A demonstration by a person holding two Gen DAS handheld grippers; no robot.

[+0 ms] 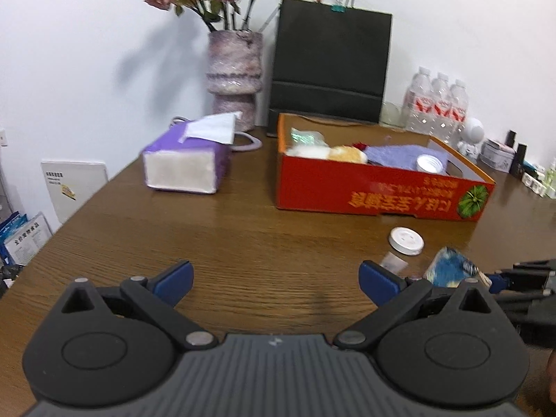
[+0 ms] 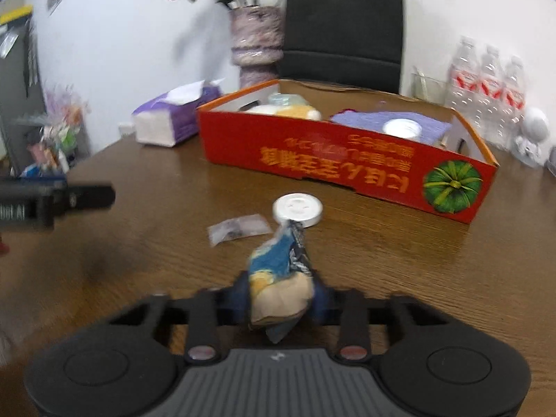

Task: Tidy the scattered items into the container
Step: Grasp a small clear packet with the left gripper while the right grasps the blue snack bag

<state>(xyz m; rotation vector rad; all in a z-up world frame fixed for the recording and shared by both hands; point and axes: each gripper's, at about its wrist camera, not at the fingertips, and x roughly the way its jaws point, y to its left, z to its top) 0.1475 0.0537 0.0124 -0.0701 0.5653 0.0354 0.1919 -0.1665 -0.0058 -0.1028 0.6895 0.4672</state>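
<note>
My right gripper (image 2: pixel 281 295) is shut on a crumpled blue and tan snack packet (image 2: pixel 279 278), just above the wooden table. The same packet (image 1: pixel 450 266) shows at the right edge of the left wrist view. A white round lid (image 2: pixel 297 209) and a small clear plastic bag (image 2: pixel 239 231) lie on the table just beyond the packet. The red cardboard box (image 2: pixel 340 163) stands further back and holds a purple cloth, a white lid and plush items. My left gripper (image 1: pixel 276 283) is open over bare table, with nothing between its blue pads.
A purple tissue pack (image 1: pixel 186 163) lies left of the box (image 1: pixel 378 191). Behind it stand a vase of dried flowers (image 1: pixel 234 76), a black paper bag (image 1: pixel 330 66) and water bottles (image 1: pixel 438 104). Small cosmetics (image 1: pixel 521 166) crowd the far right.
</note>
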